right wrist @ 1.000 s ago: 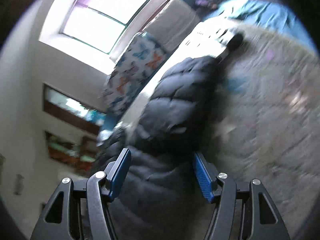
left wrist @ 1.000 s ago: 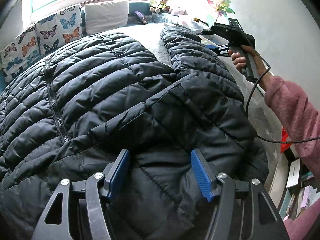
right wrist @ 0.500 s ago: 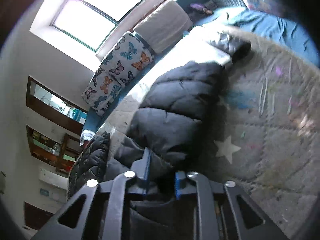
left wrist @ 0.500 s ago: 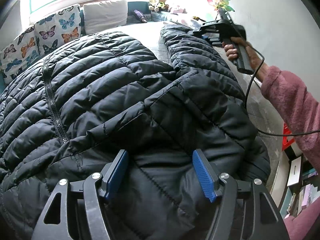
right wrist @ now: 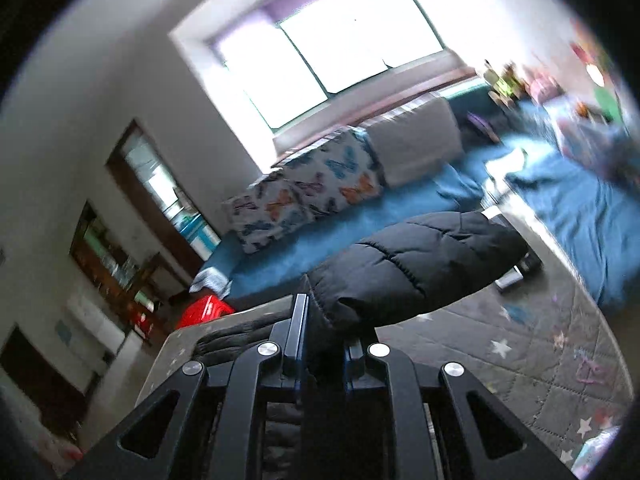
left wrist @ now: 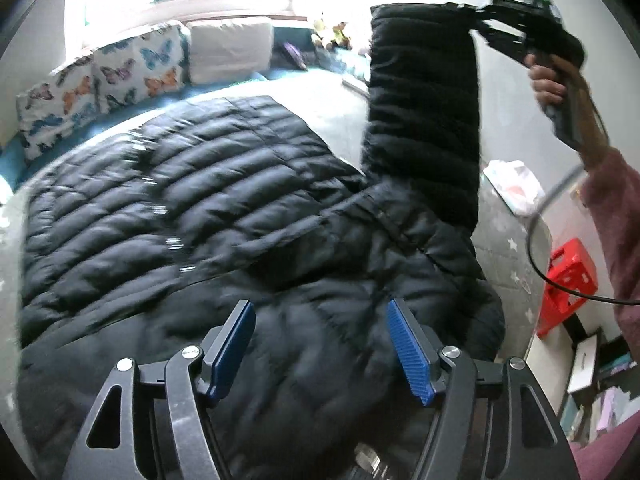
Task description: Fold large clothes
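Observation:
A large black quilted puffer jacket lies spread on the grey star-patterned bed cover. My left gripper is open and empty, low over the jacket's near part. My right gripper is shut on the jacket's right sleeve and holds it raised upright above the bed. In the right wrist view the right gripper pinches the sleeve end, which bulges out beyond the fingers.
Butterfly-print pillows and a white pillow line the far side under the window. A white cloth lies at the bed's right edge. A red crate stands on the floor to the right.
My right gripper closed on the sleeve end and lifted it from the bed high into the air. My left gripper pulled back slightly and stayed open.

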A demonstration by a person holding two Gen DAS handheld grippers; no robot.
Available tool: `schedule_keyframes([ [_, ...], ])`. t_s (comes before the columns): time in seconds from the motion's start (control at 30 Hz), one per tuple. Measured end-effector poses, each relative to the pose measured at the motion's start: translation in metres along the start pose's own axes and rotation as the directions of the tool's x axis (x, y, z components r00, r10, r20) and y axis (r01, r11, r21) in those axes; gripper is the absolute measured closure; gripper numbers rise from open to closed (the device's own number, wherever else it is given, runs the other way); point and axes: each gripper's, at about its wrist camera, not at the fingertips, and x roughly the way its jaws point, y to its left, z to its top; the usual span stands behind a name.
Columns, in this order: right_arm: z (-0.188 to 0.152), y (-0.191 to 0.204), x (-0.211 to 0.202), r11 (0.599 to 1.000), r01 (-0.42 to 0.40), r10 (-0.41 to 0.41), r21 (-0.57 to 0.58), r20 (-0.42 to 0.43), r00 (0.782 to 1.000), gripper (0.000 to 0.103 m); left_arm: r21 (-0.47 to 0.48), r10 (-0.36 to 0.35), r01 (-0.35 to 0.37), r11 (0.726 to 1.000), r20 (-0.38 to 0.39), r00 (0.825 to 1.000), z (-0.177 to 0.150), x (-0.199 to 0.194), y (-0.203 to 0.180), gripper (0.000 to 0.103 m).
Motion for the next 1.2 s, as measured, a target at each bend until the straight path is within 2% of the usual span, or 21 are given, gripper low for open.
schedule_keyframes([
  [0.17, -0.018, 0.087, -0.017, 0.988, -0.060, 0.061, -0.140, 0.003, 0.998, 0.088, -0.066, 0.074, -0.069, 0.995, 0.092, 0.993, -0.030, -0.057, 0.035, 0.029],
  [0.23, -0.036, 0.127, -0.016, 0.976, -0.083, 0.081, -0.199, -0.017, 0.997, 0.088, -0.099, 0.102, -0.090, 0.991, 0.120, 0.988, -0.044, -0.078, 0.051, 0.028],
  [0.37, -0.069, 0.180, -0.007, 0.953, -0.130, 0.114, -0.273, -0.074, 0.991, 0.088, -0.199, 0.143, -0.110, 0.974, 0.163, 0.976, -0.085, -0.118, 0.092, 0.028],
  [0.47, -0.109, 0.225, 0.015, 0.920, -0.166, 0.119, -0.355, -0.150, 0.982, 0.088, -0.281, 0.157, -0.104, 0.954, 0.174, 0.972, -0.116, -0.137, 0.120, 0.028],
  [0.6, -0.167, 0.262, 0.051, 0.876, -0.204, 0.094, -0.438, -0.260, 0.961, 0.088, -0.366, 0.156, -0.080, 0.927, 0.182, 0.971, -0.154, -0.149, 0.145, 0.028],
  [0.7, -0.223, 0.273, 0.092, 0.868, -0.271, 0.097, -0.417, -0.392, 0.915, 0.088, -0.410, 0.133, -0.047, 0.911, 0.184, 0.974, -0.175, -0.152, 0.154, 0.028],
  [0.73, -0.239, 0.274, 0.105, 0.870, -0.293, 0.101, -0.396, -0.439, 0.893, 0.088, -0.422, 0.123, -0.035, 0.906, 0.184, 0.975, -0.180, -0.152, 0.155, 0.028],
  [0.8, -0.263, 0.273, 0.123, 0.873, -0.314, 0.093, -0.373, -0.506, 0.858, 0.088, -0.430, 0.119, -0.028, 0.902, 0.185, 0.976, -0.185, -0.153, 0.155, 0.028],
  [0.83, -0.277, 0.270, 0.135, 0.876, -0.327, 0.088, -0.353, -0.550, 0.831, 0.088, -0.433, 0.119, -0.027, 0.901, 0.187, 0.975, -0.187, -0.154, 0.154, 0.028],
  [0.87, -0.283, 0.268, 0.140, 0.875, -0.338, 0.087, -0.347, -0.574, 0.814, 0.088, -0.432, 0.116, -0.021, 0.902, 0.194, 0.974, -0.188, -0.156, 0.154, 0.028],
  [0.9, -0.287, 0.273, 0.140, 0.873, -0.346, 0.090, -0.344, -0.584, 0.807, 0.088, -0.432, 0.114, -0.015, 0.902, 0.203, 0.973, -0.189, -0.159, 0.153, 0.028],
  [0.97, -0.284, 0.276, 0.135, 0.870, -0.363, 0.113, -0.333, -0.583, 0.804, 0.088, -0.441, 0.116, -0.012, 0.897, 0.209, 0.971, -0.184, -0.161, 0.151, 0.028],
  [1.03, -0.266, 0.275, 0.121, 0.859, -0.406, 0.169, -0.311, -0.578, 0.799, 0.088, -0.447, 0.103, 0.008, 0.895, 0.223, 0.969, -0.178, -0.163, 0.151, 0.028],
  [1.13, -0.252, 0.279, 0.094, 0.848, -0.390, 0.163, -0.359, -0.523, 0.837, 0.083, -0.450, 0.112, 0.002, 0.893, 0.225, 0.968, -0.160, -0.161, 0.150, 0.028],
  [1.2, -0.243, 0.271, 0.080, 0.851, -0.367, 0.151, -0.375, -0.495, 0.856, 0.071, -0.453, 0.119, -0.008, 0.891, 0.217, 0.969, -0.149, -0.155, 0.151, 0.028],
])
